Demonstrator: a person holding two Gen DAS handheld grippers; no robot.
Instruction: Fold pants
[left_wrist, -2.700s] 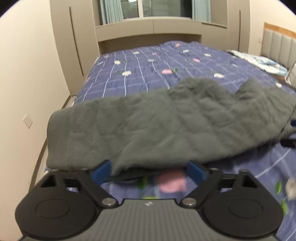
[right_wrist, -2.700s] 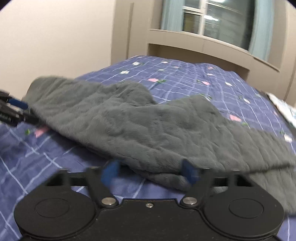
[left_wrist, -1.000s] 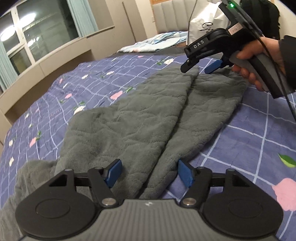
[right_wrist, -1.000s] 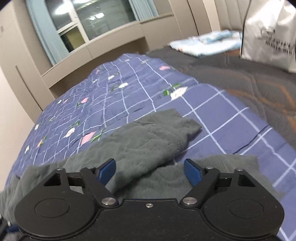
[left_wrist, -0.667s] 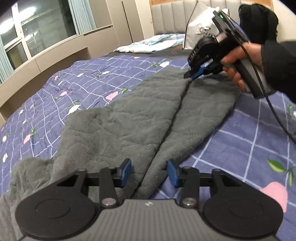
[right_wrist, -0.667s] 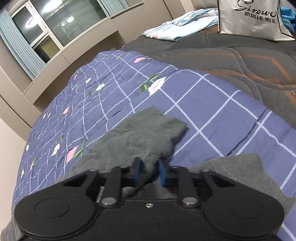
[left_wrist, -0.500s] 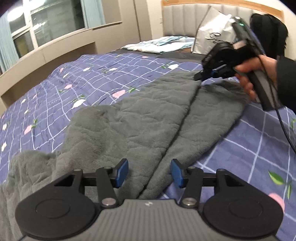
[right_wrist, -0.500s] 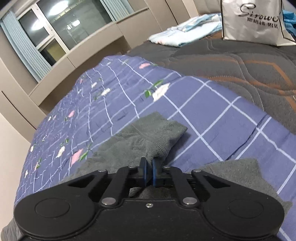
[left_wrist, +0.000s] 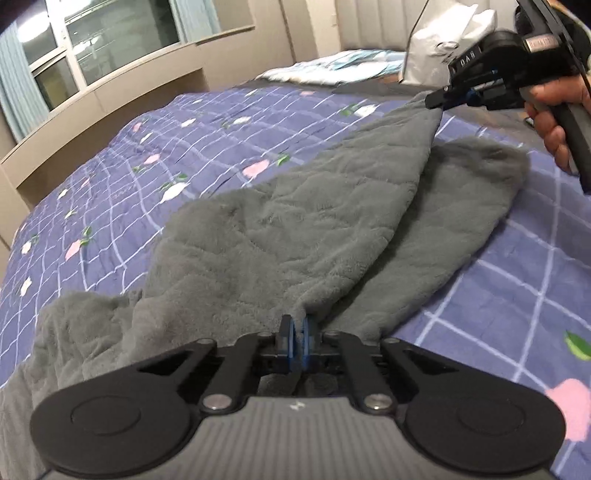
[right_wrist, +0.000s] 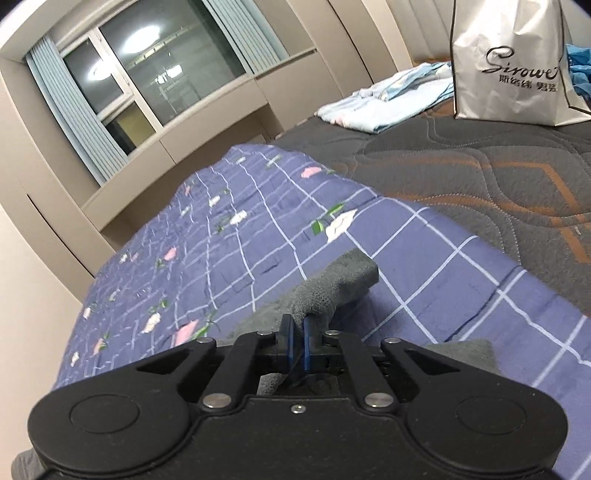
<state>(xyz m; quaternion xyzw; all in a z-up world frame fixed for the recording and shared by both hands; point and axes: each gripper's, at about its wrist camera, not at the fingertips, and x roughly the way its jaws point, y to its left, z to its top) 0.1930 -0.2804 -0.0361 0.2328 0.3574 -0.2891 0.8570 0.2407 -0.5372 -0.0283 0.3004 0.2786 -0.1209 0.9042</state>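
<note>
Left side first: we have the left gripper (left_wrist: 295, 338) with its blue fingers (left_wrist: 286, 339) pinched tight on the near edge of the grey fleece pants (left_wrist: 280, 236), fabric bunched between the pads. The pants lie along the bed's purple checked quilt (left_wrist: 155, 147), running away from us toward the upper right, the waist end crumpled at lower left. One leg is pulled taut and lifted off the other, which rests flat on the quilt beside it.

Further right, the right gripper (left_wrist: 441, 99) is held in a hand (left_wrist: 554, 114); its fingers are clamped on the far cuff of the raised leg. Its own camera shows the same: pads closed on the cuff (right_wrist: 332, 288), which stands up off the quilt.

Far right, beyond the quilt's edge: bare dark quilted mattress (right_wrist: 480, 166), folded pale blue clothes (right_wrist: 388, 103), and a white paper bag (right_wrist: 506, 62) standing upright.
</note>
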